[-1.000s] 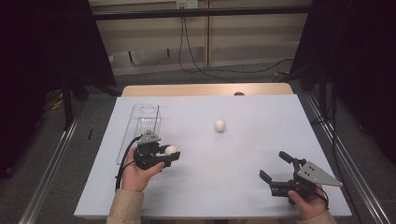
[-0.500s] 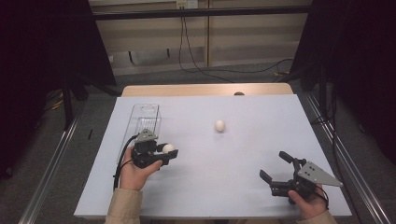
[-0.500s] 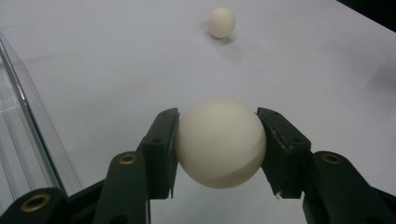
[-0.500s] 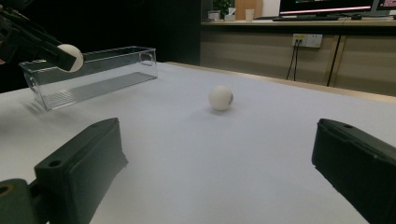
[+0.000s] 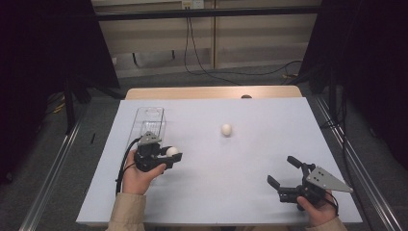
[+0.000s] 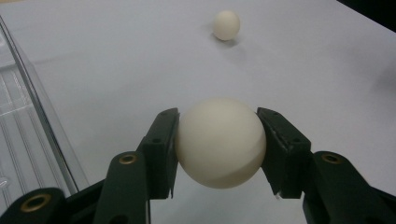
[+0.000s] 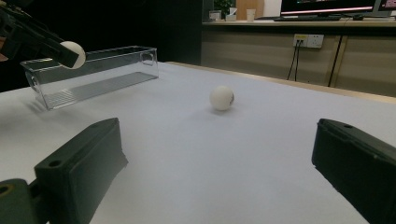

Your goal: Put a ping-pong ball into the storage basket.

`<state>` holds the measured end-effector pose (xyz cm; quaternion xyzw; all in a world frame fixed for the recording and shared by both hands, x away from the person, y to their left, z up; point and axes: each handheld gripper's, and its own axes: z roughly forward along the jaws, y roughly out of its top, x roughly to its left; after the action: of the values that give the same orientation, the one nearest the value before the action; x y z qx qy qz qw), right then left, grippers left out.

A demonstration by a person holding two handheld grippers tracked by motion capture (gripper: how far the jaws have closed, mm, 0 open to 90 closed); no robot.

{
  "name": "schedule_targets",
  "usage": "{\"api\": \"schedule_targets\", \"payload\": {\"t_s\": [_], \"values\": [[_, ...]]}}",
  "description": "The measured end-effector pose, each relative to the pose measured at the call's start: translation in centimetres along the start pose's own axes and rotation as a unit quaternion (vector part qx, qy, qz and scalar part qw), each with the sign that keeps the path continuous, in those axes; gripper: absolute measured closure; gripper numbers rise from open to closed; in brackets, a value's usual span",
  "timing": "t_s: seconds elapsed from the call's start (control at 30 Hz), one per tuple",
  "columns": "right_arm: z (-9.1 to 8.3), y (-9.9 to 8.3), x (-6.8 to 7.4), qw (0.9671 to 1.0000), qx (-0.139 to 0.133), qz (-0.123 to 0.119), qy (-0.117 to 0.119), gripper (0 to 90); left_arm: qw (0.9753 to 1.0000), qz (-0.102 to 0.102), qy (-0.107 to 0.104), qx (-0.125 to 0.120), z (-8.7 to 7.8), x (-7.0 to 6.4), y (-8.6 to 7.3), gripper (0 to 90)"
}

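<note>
My left gripper (image 5: 169,155) is shut on a white ball (image 5: 172,151), held just above the white table beside the near end of a clear plastic box (image 5: 150,124). In the left gripper view the white ball (image 6: 219,142) sits squeezed between the two black jaws, with the box wall (image 6: 32,107) at the left. A second white ball (image 5: 226,129) lies loose on the table's middle; it appears as the ball (image 6: 226,24) far ahead and the ball (image 7: 221,98) in the right gripper view. My right gripper (image 5: 285,171) rests open at the front right, jaws spread wide with nothing between them.
The clear box (image 7: 93,74) lies lengthwise on the table's left side. The white table (image 5: 269,120) has a wooden strip along its far edge. Cables run across the floor behind, and metal rails flank both sides.
My left gripper has carried the held ball a little up and to the left, closer to the clear box. The right gripper and the loose ball have stayed put.
</note>
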<state>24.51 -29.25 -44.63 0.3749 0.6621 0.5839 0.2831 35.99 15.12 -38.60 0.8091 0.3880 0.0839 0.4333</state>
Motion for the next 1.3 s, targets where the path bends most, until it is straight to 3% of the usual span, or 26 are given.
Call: {"api": "schedule_targets", "payload": {"t_s": [1.3], "values": [[0.1,0.1,0.1,1.0000,-0.002,0.001,0.003,1.4,0.9996,-0.007,0.020,-0.018,-1.4,1.1,0.6,51.1]]}}
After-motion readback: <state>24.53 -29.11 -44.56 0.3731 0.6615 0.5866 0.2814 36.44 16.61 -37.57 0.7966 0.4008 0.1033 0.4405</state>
